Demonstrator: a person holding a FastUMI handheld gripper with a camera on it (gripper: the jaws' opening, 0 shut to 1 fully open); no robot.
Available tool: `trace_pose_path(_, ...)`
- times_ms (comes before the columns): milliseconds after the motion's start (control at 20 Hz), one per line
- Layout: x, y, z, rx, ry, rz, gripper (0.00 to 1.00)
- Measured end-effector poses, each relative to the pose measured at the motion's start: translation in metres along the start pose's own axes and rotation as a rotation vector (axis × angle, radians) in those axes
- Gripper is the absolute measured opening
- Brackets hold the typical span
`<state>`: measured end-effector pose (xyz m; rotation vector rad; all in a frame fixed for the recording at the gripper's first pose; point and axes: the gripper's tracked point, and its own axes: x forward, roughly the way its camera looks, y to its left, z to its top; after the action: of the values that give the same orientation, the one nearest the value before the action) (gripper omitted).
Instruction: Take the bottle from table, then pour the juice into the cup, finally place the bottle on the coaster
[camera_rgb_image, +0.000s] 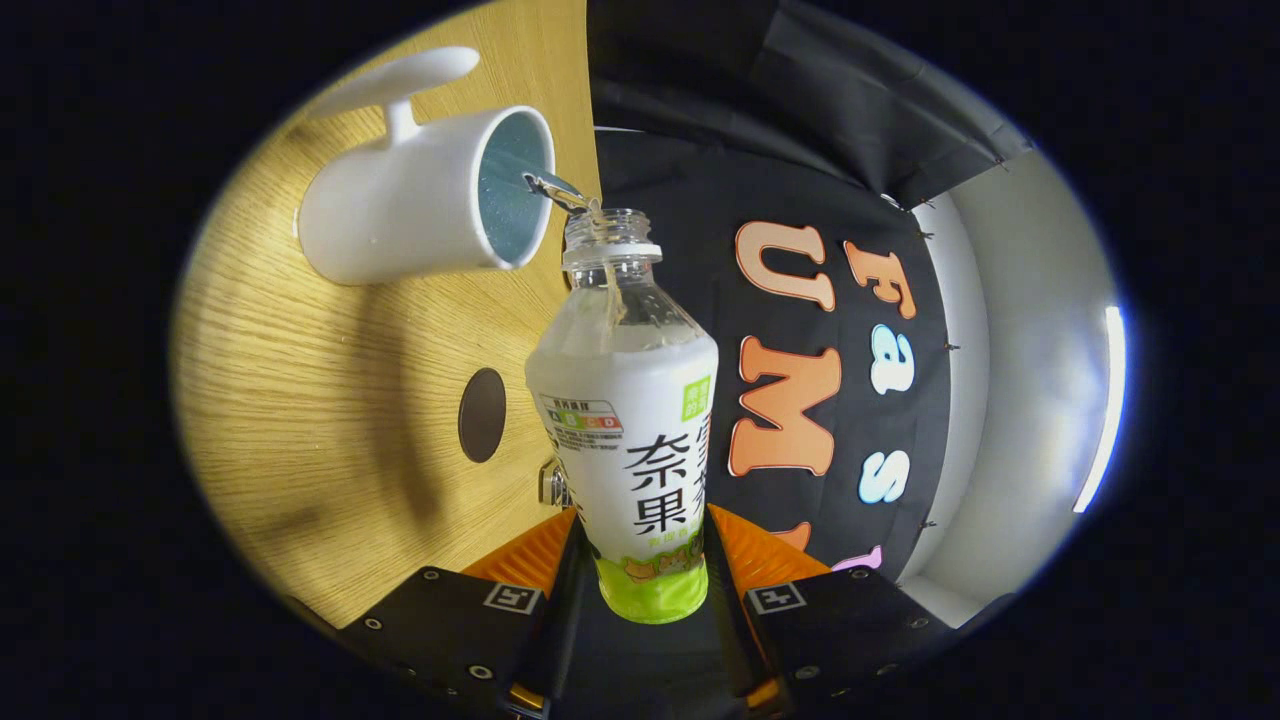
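Gripper view — jaws clamped on bottle (630, 420)

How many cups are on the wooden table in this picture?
1. The white cup stands on the table, just beyond the mouth of the bottle held between the gripper fingers.

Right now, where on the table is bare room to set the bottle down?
Bare wood lies between the cup and the dark coaster, and beyond the coaster. It is crowded where the gripper holds the bottle at the cup's rim, pouring.
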<state>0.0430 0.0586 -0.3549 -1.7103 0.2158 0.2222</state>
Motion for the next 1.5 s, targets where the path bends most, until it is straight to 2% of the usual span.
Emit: trace_pose_path(1500, -0.001, -0.027, 0.008, -0.179, -0.043, -0.033, 0.6)
